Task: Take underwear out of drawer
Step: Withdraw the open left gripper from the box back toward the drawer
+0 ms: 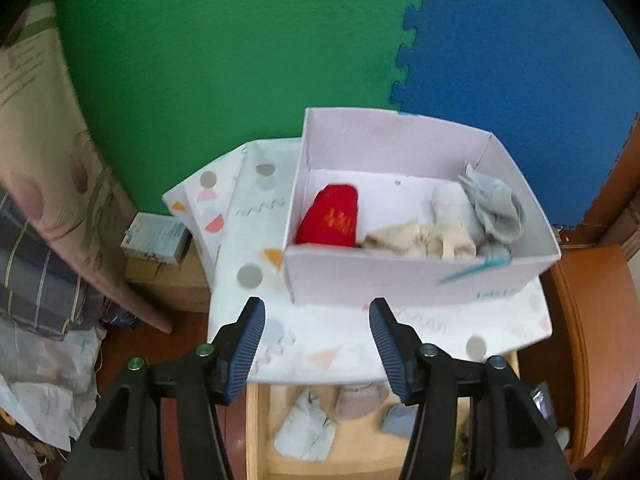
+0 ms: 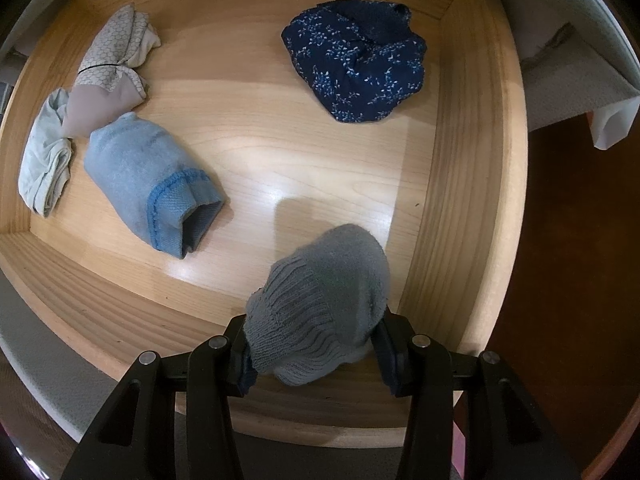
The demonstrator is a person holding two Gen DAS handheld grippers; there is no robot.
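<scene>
1. Underwear, a grey ribbed roll (image 2: 320,304), sits clamped between the pads of the right gripper (image 2: 316,354), above the drawer (image 2: 460,184) floor near its right wall.
2. Left in the drawer: a light-blue roll (image 2: 148,180) left of centre, a navy floral bundle (image 2: 356,64) by the far right corner, pale pieces (image 2: 108,68) along the left wall.
3. Left gripper (image 1: 318,344): jaws parted, nothing between them, over the patterned cloth (image 1: 256,216).
4. White box (image 1: 400,280) on the cloth holds a red roll (image 1: 332,220), beige and grey pieces.
</scene>
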